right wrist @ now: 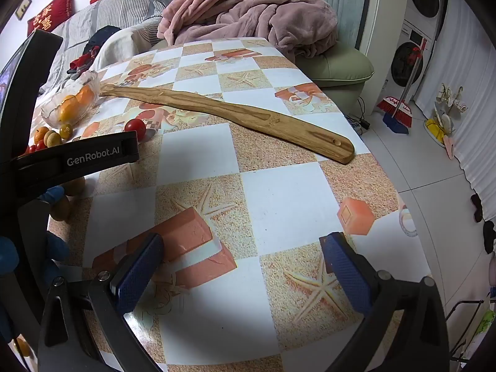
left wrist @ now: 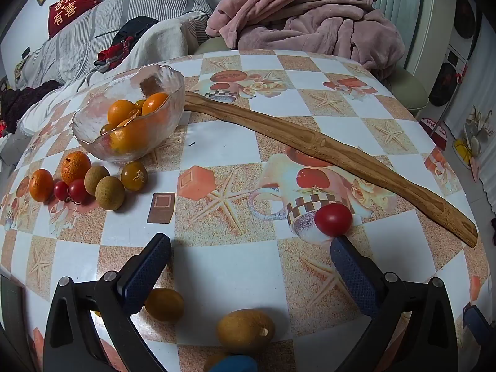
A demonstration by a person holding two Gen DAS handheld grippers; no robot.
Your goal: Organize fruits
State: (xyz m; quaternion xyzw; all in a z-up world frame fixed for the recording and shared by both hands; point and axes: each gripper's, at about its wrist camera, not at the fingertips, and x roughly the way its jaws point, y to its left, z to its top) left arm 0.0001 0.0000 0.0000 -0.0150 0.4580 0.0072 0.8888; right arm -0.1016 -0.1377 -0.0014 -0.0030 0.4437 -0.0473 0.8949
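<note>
The left claw (left wrist: 249,246) is hovering wide open over the surface (left wrist: 223,142), holding nothing, with a red tomato (left wrist: 333,219) sitting just off its right fingertip, well to the right of the glass bowl (left wrist: 130,114) already holding oranges. More loose fruits (left wrist: 90,181) are lying just in front of the bowl. The right claw (right wrist: 241,248) is also gaping open and empty, far right of the bowl. Judging by this, gathering is partway; next the left claw needs shifting right to straddle the tomato before closing gently
</note>
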